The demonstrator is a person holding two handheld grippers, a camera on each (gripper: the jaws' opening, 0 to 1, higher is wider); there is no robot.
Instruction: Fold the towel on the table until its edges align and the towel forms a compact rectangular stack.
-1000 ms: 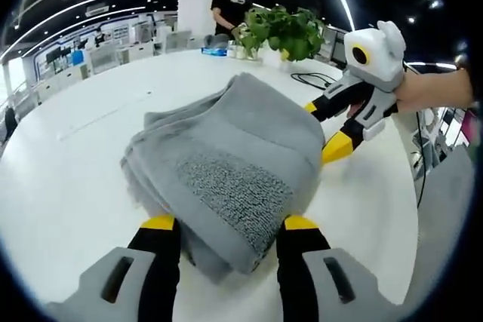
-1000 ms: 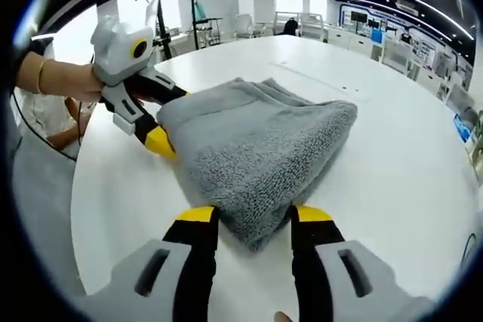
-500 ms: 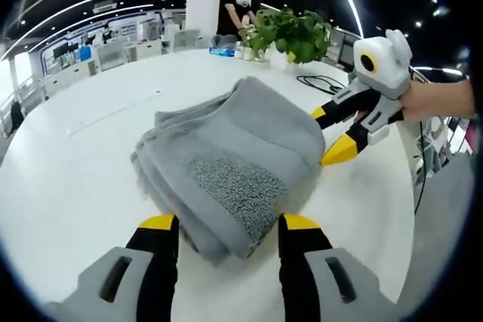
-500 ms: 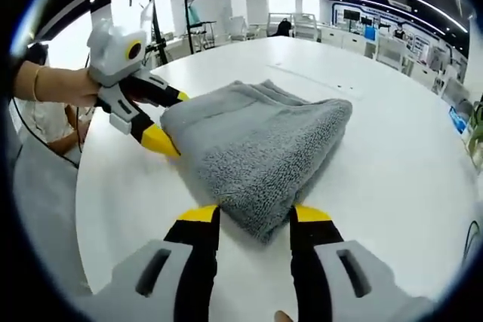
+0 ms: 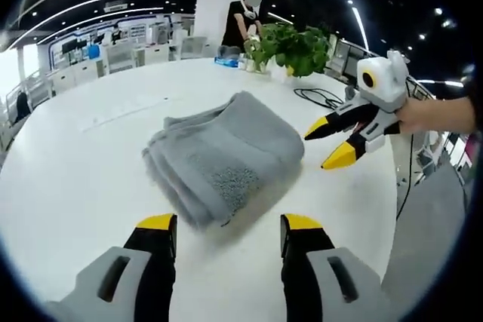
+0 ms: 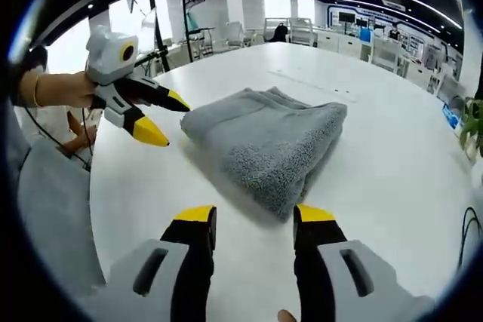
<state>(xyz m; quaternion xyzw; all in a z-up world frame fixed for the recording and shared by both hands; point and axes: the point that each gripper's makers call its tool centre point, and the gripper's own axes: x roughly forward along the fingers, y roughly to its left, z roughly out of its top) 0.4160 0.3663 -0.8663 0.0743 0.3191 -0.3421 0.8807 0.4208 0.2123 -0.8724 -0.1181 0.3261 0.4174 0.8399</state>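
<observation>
Towel [image 5: 223, 154] lies folded in a thick stack on the white counter [image 5: 68, 186]. You have pulled both hand-held grippers back from it: left hand-held gripper [image 5: 229, 224] and right hand-held gripper [image 6: 253, 215] are now apart, holding nothing. Folding looks finished.

1. Left gripper [image 5: 229, 225]: in the left gripper view, both yellow-tipped jaws rise from the bottom edge, parted, with nothing between them.
2. Right gripper [image 6: 253, 215]: in the right gripper view, jaws parted, gap empty.
3. In the left gripper view, the right gripper enters from the right, held by a hand [image 5: 423, 115]; its jaws are spread and point left.
4. In the right gripper view, the left gripper enters from the left, held by a hand [image 6: 64, 88]; its jaws are spread and point right.
</observation>
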